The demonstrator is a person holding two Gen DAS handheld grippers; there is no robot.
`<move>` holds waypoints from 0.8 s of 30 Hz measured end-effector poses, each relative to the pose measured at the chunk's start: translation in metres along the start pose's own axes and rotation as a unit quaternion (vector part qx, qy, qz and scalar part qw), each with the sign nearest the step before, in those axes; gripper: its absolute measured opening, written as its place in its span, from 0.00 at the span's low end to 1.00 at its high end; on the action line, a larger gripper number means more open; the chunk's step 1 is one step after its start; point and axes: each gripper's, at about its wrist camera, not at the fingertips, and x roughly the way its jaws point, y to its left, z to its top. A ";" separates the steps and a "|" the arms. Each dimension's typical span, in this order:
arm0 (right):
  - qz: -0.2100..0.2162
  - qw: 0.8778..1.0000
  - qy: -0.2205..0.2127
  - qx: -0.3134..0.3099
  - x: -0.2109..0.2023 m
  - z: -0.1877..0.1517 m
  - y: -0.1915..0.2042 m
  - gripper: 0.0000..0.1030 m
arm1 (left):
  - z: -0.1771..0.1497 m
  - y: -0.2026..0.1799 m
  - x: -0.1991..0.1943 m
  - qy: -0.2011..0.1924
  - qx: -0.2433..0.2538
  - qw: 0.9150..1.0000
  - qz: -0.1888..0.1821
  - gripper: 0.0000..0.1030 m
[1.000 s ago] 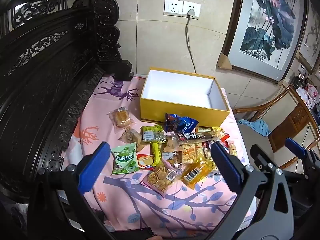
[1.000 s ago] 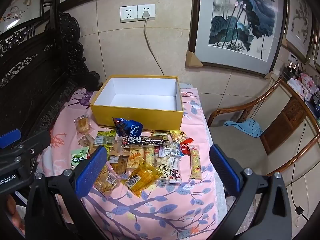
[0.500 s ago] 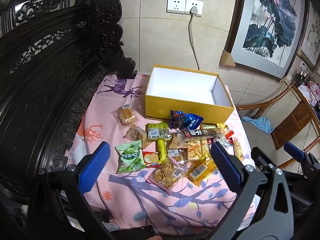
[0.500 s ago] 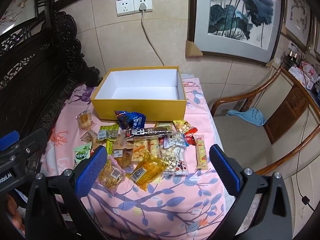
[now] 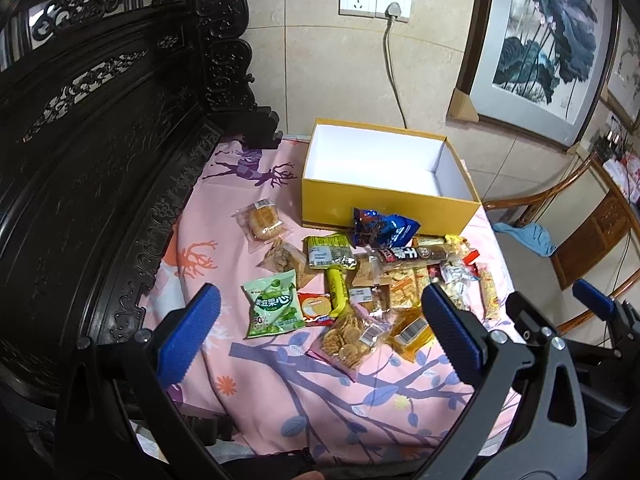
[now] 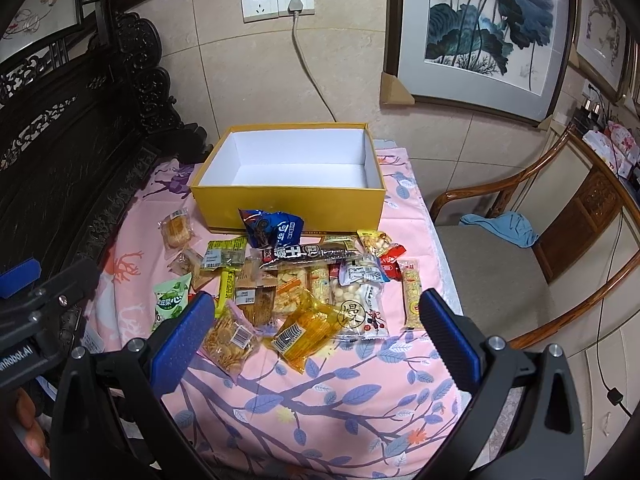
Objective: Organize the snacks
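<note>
I have both grippers above the near edge of the pink cloth (image 6: 320, 408), the left gripper (image 5: 316, 336) and the right gripper (image 6: 316, 336) each with jaws spread wide and nothing between them. The snacks (image 6: 296, 280) lie in a loose heap on the cloth just in front of the yellow box (image 6: 292, 208), a blue packet (image 6: 272, 228) leaning against its front wall. A green packet (image 5: 274, 306) sits at the heap's left edge, and I see nothing inside the box.

Home: carved bench (image 5: 100, 128), framed paintings (image 6: 476, 28), armchair (image 6: 540, 240)
</note>
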 end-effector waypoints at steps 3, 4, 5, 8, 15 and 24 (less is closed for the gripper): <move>0.002 1.000 -0.004 0.000 -0.001 0.000 -0.001 0.99 | -0.001 0.004 -0.002 -0.001 -0.013 1.000 -0.012 0.98; 0.001 1.000 -0.005 0.000 -0.002 0.001 -0.001 0.99 | -0.001 0.005 -0.003 -0.003 -0.017 1.000 -0.014 0.98; 0.001 1.000 -0.006 0.000 -0.002 0.001 -0.001 0.99 | -0.001 0.006 -0.003 -0.005 -0.021 1.000 -0.016 0.98; 0.002 1.000 -0.006 0.000 -0.002 0.001 -0.002 0.99 | 0.000 0.008 -0.005 -0.003 -0.030 0.999 -0.026 0.98; 0.003 1.000 -0.006 -0.006 -0.002 0.001 0.001 0.99 | -0.006 0.000 -0.001 0.017 -0.011 1.000 -0.021 0.98; 0.007 1.000 -0.005 -0.002 -0.004 -0.003 0.004 0.99 | -0.009 0.004 -0.001 0.021 -0.011 1.000 -0.008 0.98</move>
